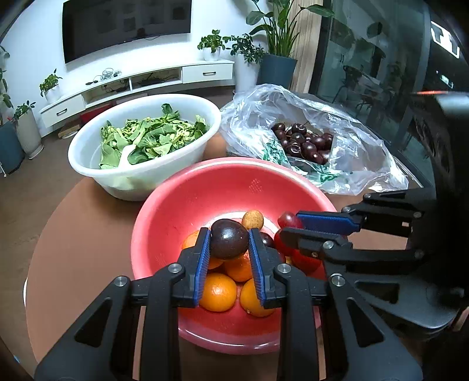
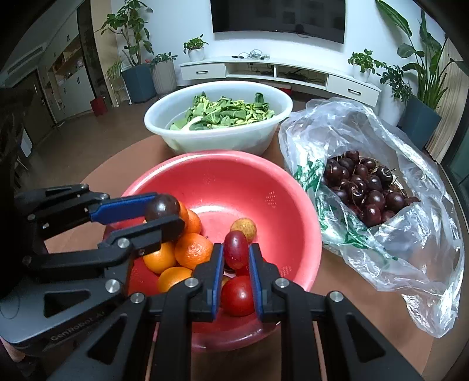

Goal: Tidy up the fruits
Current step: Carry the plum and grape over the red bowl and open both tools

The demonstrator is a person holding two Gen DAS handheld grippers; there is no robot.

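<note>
1. Behind everything, a living room is showing: a white wall with a dark television (image 2: 278, 16), a low white cabinet (image 2: 278, 71) and several potted plants. Nearer to us, a round brown bench (image 1: 76, 234) is carrying all the things.
2. On the bench a red bowl (image 2: 234, 175) is standing, of smooth moulded plastic with small drain holes in its wall. It is holding several oranges (image 2: 193, 250) with dimpled shiny peel, a smooth red round fruit (image 2: 237, 296) and a small tan fruit (image 2: 243, 228) with rough skin.
3. The left tongs (image 1: 229, 243) are clenching a dark purple, glossy, egg-shaped fruit (image 1: 228, 239) just above the oranges in the bowl.
4. The right tongs (image 2: 236, 255) are gripping an oval red fruit (image 2: 236, 252) with a smooth, slightly dusty skin, also over the bowl.
5. Beside the bowl a crinkled clear plastic bag (image 2: 410, 234) with green print is lying open, full of dark shiny cherries (image 2: 366, 187) with thin stems.
6. Behind the bowl a white plastic basin (image 2: 217, 129) is holding torn green leaves (image 2: 225, 112).
7. I am judging that the sorting is at an early stage: most fruits are lying mixed in the red bowl, and I am seeing no separate sorted pile. Where the two held fruits are going, I cannot tell.
</note>
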